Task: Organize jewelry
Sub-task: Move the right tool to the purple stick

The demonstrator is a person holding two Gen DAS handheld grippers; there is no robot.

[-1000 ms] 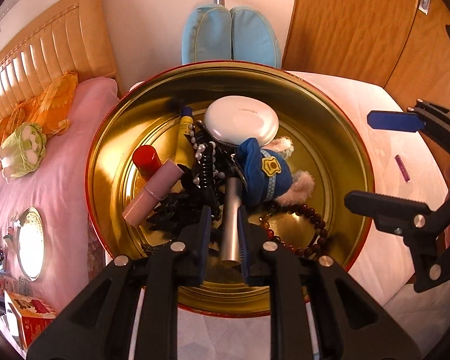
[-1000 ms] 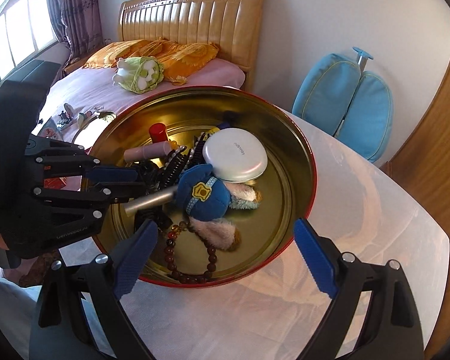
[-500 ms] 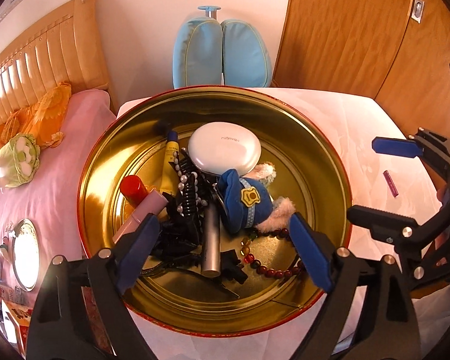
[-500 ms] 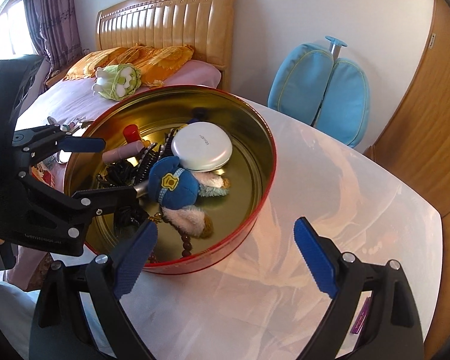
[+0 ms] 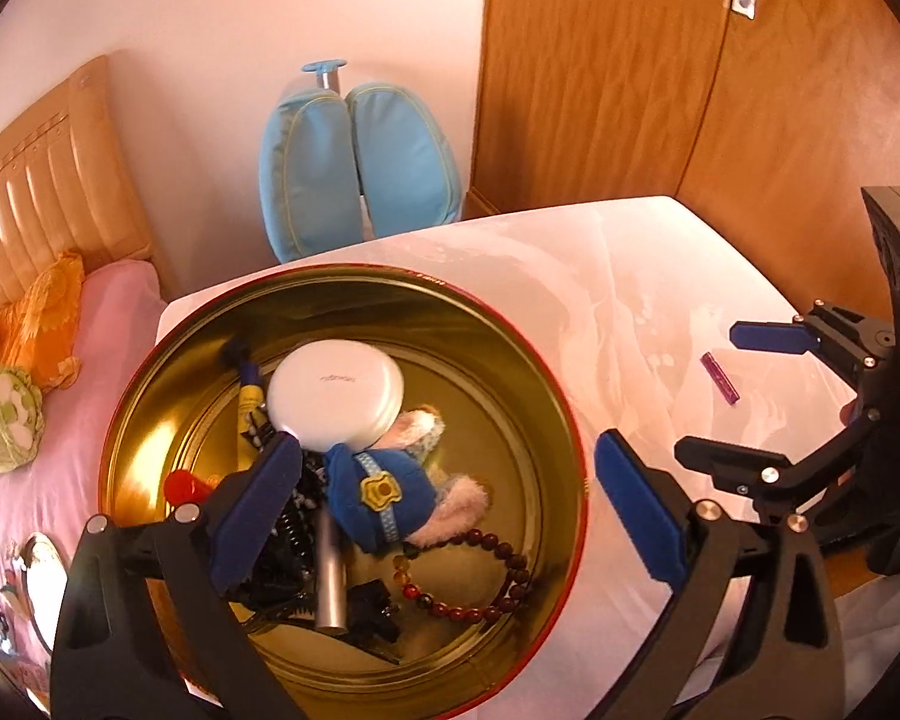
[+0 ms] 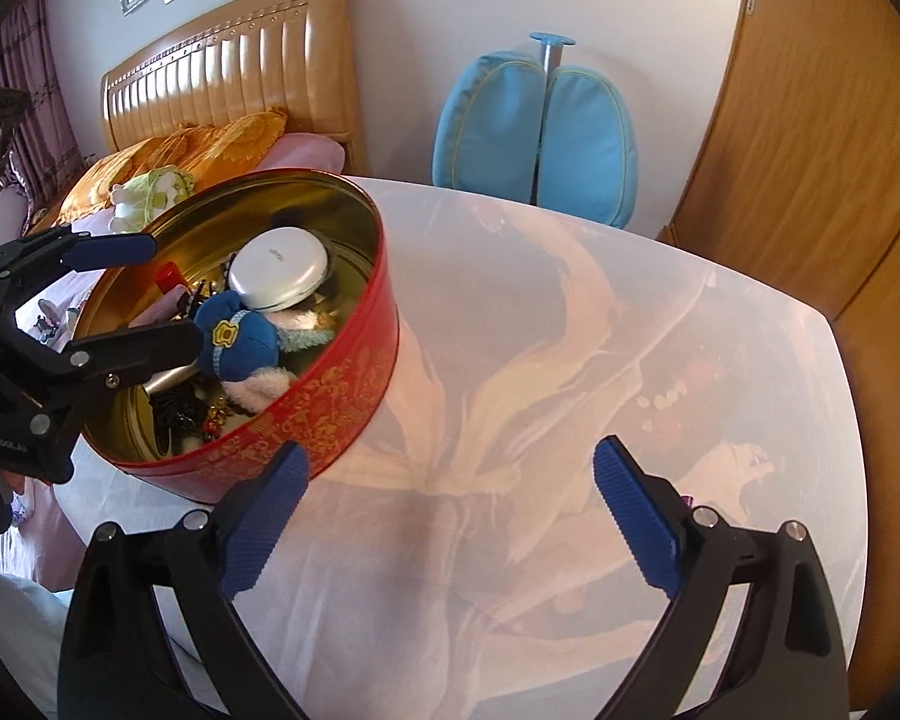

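So my left gripper (image 5: 444, 516) is hanging over the round red tin (image 5: 576, 438), jaws opening and basically spread as wide as they go, nothing gripped between them. Inside the tin: a silver metal tube (image 5: 330, 576) lying at about 6 o'clock, a dark red bead bracelet (image 5: 480, 606) around 5, a blue plush toy (image 5: 384, 498) in the middle, a white round compact (image 5: 336, 396) toward 12, and a black hair clip (image 5: 288, 534) over at 7. My right gripper (image 6: 450, 522) is off to the side above the white tablecloth (image 6: 570, 360), wide open and empty too, with the tin at its 10 o'clock. There's a little purple stick (image 5: 720, 378) lying on the cloth.
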